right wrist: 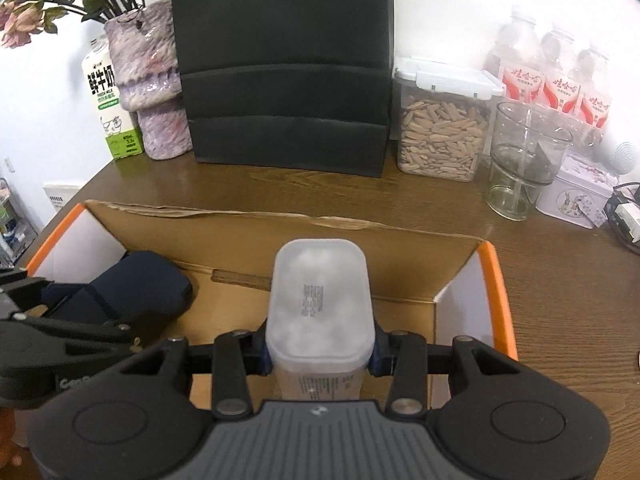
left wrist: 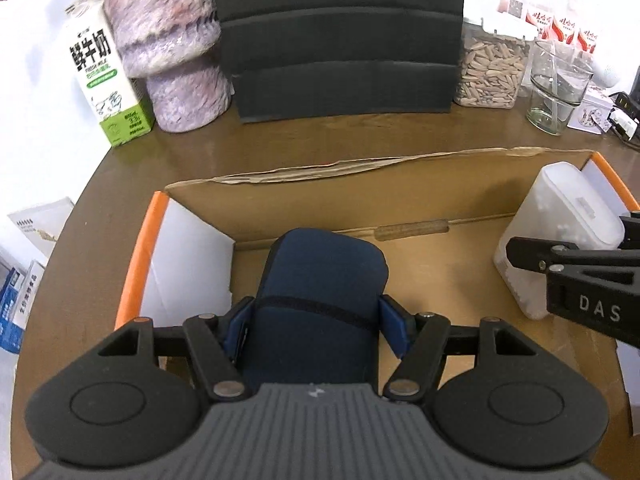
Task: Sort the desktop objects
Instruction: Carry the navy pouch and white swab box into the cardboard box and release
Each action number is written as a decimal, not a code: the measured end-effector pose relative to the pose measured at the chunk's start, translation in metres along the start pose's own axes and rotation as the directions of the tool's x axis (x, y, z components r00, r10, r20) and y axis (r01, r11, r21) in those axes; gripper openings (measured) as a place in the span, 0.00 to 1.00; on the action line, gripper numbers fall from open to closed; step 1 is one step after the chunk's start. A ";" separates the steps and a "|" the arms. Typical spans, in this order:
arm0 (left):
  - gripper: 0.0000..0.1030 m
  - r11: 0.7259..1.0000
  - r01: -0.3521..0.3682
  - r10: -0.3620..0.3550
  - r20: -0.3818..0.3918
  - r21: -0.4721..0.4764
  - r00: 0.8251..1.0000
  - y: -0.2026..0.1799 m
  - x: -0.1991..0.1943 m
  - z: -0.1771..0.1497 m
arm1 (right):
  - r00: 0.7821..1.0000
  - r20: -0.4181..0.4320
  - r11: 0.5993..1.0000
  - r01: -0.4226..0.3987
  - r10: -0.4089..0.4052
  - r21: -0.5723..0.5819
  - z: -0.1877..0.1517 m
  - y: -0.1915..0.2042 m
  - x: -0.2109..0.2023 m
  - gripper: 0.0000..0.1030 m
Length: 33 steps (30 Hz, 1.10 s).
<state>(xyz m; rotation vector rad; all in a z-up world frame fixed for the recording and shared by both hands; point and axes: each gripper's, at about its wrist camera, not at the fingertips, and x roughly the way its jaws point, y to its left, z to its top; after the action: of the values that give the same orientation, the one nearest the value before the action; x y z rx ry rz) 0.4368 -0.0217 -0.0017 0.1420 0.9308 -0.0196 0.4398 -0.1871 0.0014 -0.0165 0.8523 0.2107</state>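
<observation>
My left gripper (left wrist: 316, 326) is shut on a dark blue soft case (left wrist: 324, 276) and holds it inside an open cardboard box (left wrist: 360, 204) with orange-edged flaps. My right gripper (right wrist: 318, 350) is shut on a frosted white plastic container (right wrist: 320, 304) and holds it in the right part of the same box (right wrist: 280, 236). The white container (left wrist: 560, 232) and the right gripper also show at the right of the left wrist view. The blue case (right wrist: 136, 284) and the left gripper show at the left of the right wrist view.
Behind the box on the brown table stand a black stepped organiser (left wrist: 340, 36), a purple vase (left wrist: 168, 40), a milk carton (left wrist: 108, 80), a jar of seeds (right wrist: 440, 128), a glass cup (right wrist: 524, 160), pink bottles (right wrist: 556, 80) and a tin (right wrist: 576, 196).
</observation>
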 end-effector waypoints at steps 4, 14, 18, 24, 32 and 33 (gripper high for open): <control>0.65 1.000 -0.004 0.004 -0.010 -0.010 1.000 0.001 -0.002 -0.004 | 1.000 -0.005 1.000 0.004 -0.004 -0.025 -0.002 0.005 -0.002 0.39; 0.80 0.998 -0.064 0.064 0.048 0.000 0.997 0.002 -0.013 -0.002 | 1.000 0.018 0.998 0.025 -0.024 -0.059 -0.004 0.011 -0.014 0.65; 0.87 0.997 -0.072 0.072 0.124 -0.005 0.990 0.004 -0.036 0.000 | 0.999 0.037 0.997 0.025 -0.023 -0.067 -0.004 0.014 -0.029 0.78; 0.93 0.997 -0.077 0.081 0.216 -0.025 0.973 0.011 -0.083 -0.007 | 0.994 0.111 0.997 0.019 -0.011 -0.072 -0.009 0.019 -0.076 0.87; 1.00 0.997 -0.034 0.056 0.363 -0.067 0.930 0.030 -0.165 -0.062 | 0.958 0.286 0.994 0.014 0.019 -0.113 -0.050 0.033 -0.181 1.00; 1.00 0.997 -0.023 0.050 0.383 -0.074 0.923 0.031 -0.174 -0.072 | 0.951 0.307 0.993 0.014 0.024 -0.119 -0.059 0.036 -0.193 1.00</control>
<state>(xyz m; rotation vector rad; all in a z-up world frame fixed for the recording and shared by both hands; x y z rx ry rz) 0.2780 0.0110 0.0989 0.0870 0.5341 0.0188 0.2657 -0.1922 0.1096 -0.0920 0.5271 0.2618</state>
